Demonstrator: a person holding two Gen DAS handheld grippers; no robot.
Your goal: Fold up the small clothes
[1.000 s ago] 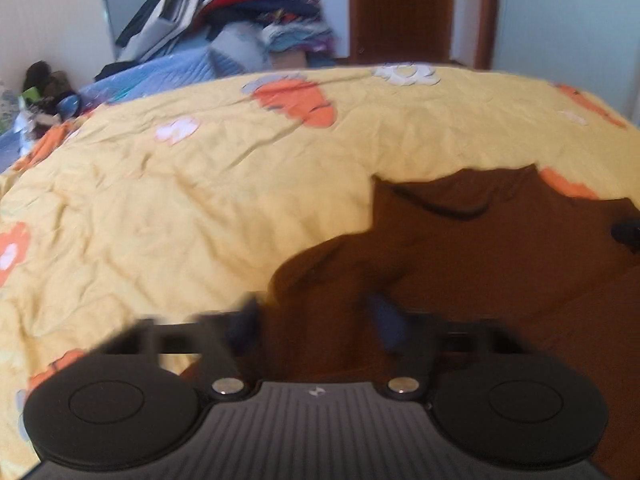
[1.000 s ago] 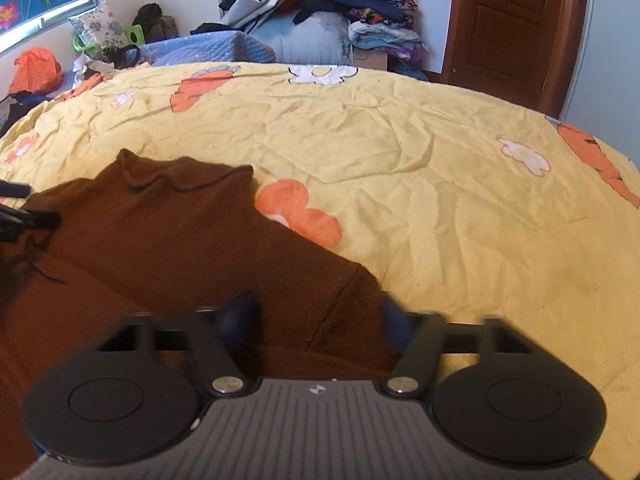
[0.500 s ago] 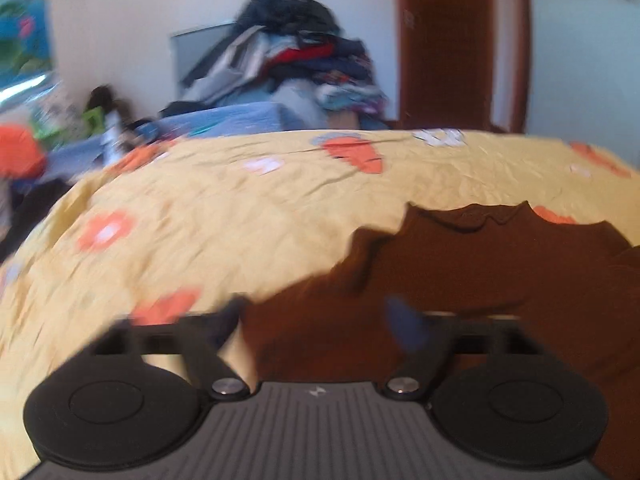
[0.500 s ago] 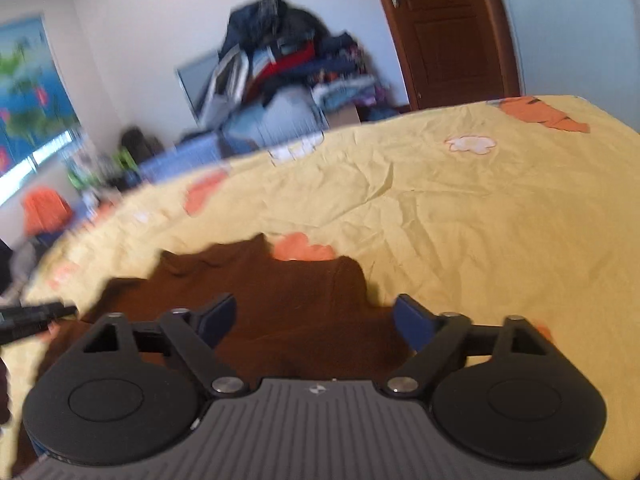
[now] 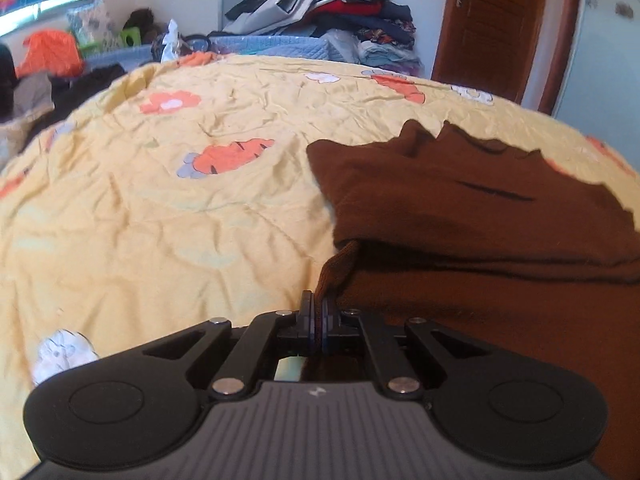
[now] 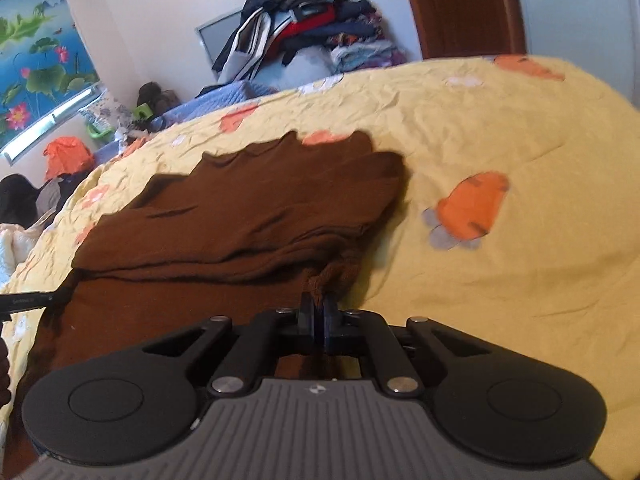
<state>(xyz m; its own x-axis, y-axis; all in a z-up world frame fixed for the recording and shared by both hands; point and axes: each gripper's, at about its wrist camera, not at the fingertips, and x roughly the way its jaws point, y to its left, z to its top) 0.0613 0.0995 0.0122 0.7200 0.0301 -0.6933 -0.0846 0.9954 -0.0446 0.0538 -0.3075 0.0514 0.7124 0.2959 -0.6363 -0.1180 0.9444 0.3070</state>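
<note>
Both sets of jaws had just closed, each pinching a brown edge. The left gripper held the near left corner of the brown top; the right gripper held its near right corner. The top lay partly folded on the yellow bedspread. Each pinch looked shallow, so a quick lift could pull a corner free and skew the fold.

Bare yellow bedspread lies open left of the brown garment; a clothes pile blocks the far edge.
</note>
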